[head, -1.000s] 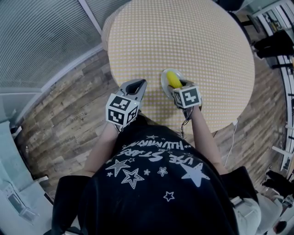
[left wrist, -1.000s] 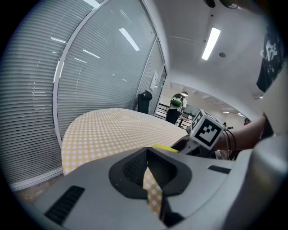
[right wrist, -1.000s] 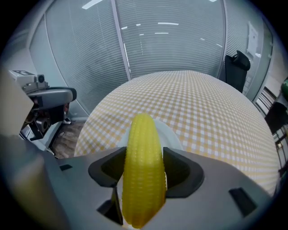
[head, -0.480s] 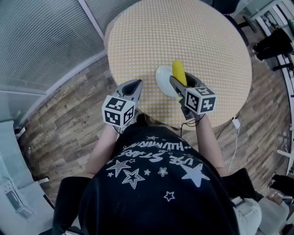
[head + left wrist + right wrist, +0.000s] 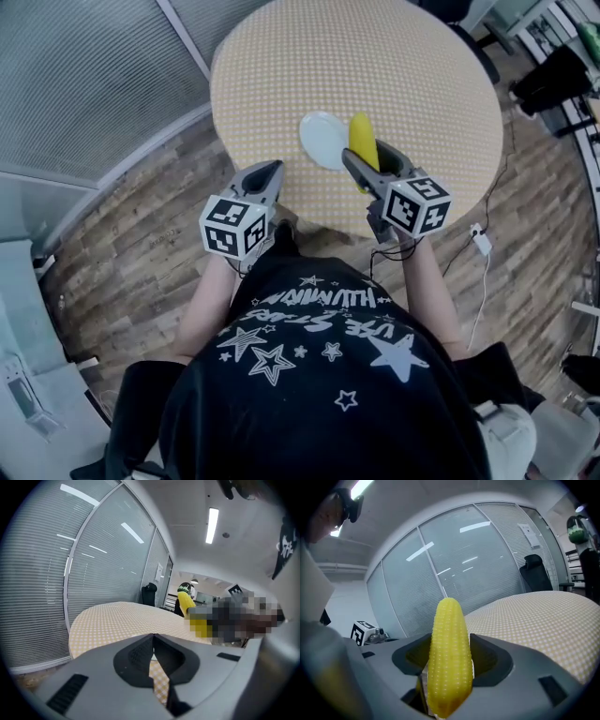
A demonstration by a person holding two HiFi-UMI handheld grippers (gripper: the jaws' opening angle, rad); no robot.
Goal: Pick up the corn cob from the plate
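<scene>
The yellow corn cob [image 5: 362, 142] is clamped in my right gripper [image 5: 367, 161] and held in the air above the table, its tip pointing away from me. From the right gripper view the corn cob [image 5: 448, 658] stands upright between the two jaws. The white plate [image 5: 322, 139] lies bare on the round table, just left of the cob. My left gripper [image 5: 264, 178] hovers at the table's near edge with its jaws closed together and nothing between them [image 5: 153, 660].
The round table [image 5: 375, 66] carries a yellow dotted cloth. Slatted glass walls [image 5: 84, 75] run along the left over a wooden floor. A white cable and plug [image 5: 480, 242] lie on the floor at right. An office chair [image 5: 534, 576] stands behind the table.
My right gripper has risen off the plate with the corn cob in it. The plate now shows bare. The left gripper has stayed at the table edge.
</scene>
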